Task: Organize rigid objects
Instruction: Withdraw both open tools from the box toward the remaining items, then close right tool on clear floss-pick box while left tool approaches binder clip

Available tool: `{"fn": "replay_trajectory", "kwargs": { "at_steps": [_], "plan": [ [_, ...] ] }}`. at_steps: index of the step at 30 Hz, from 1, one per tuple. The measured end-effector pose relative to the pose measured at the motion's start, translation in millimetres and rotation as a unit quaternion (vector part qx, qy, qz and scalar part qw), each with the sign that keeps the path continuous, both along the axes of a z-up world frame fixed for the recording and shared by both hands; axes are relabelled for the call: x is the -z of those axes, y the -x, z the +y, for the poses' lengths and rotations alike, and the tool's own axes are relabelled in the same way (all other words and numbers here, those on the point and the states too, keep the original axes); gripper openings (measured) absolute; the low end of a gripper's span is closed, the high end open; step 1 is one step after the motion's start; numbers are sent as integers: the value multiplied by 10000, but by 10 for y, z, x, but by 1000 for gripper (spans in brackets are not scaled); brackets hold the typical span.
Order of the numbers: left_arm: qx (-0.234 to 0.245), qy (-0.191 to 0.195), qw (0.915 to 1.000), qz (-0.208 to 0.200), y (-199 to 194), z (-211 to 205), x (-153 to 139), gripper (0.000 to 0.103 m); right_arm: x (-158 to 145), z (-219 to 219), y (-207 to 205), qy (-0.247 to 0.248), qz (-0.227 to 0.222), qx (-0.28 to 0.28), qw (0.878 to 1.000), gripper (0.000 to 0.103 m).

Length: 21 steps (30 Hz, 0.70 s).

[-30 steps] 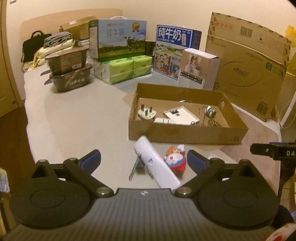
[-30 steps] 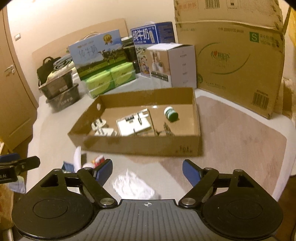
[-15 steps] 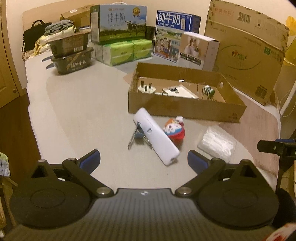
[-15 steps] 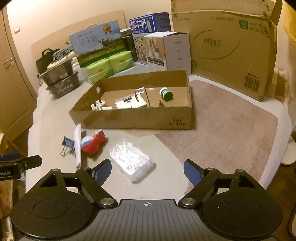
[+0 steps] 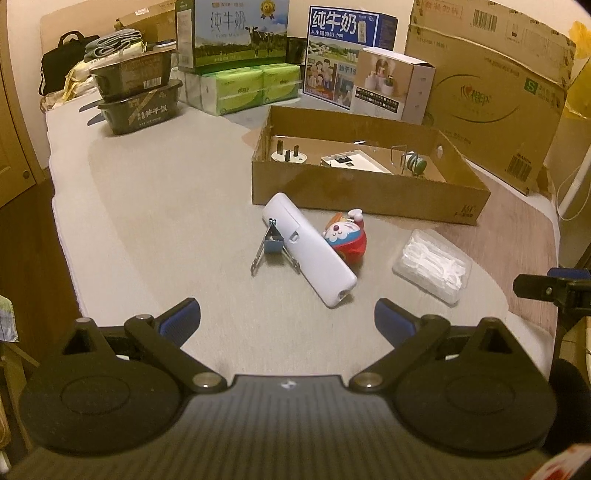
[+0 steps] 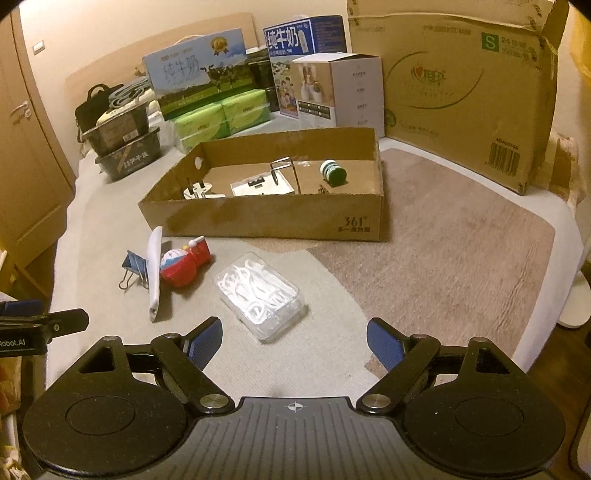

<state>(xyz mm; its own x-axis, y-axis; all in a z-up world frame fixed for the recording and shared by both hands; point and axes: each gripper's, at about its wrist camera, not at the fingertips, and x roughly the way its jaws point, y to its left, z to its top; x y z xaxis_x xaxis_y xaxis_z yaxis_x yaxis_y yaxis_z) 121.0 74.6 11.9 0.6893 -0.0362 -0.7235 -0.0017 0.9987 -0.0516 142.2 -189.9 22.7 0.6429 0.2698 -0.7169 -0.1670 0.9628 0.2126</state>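
- Standing at the far left of the table (image 5: 155, 206), two stacked dark food trays (image 5: 138, 99) carry printed labels whose characters are too small to read with confidence.
- A green carton (image 5: 231, 33) printed "纯牛奶" with a cow sits on green tissue packs (image 5: 251, 90); a blue carton (image 5: 343, 51) beside it bears the same "纯牛奶".
- The shallow cardboard tray (image 6: 280, 221), stamped "361°" on its front wall, holds a white plug (image 5: 288, 155), a flat white device (image 5: 354, 164) and a small green-capped bottle (image 6: 332, 172).
- Just before the tray lie a blue binder clip (image 5: 273, 245), a white remote (image 5: 308, 249) leaning on a red-and-white figurine (image 5: 345, 238), and a clear box of floss picks (image 6: 260, 295).
- The big carton (image 6: 454, 85) at right shows a green "S" label and a barcode.
- The left gripper (image 5: 288, 319) and right gripper (image 6: 293, 341) both hover with fingers spread, nothing between them.
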Motion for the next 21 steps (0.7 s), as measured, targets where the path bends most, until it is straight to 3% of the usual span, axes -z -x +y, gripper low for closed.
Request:
{"fn": "replay_trajectory", "kwargs": {
  "at_steps": [21],
  "plan": [
    [38, 38, 9999, 162, -224, 56, 230, 100, 311, 149, -239, 216, -86, -742, 9970, 85]
  ]
}}
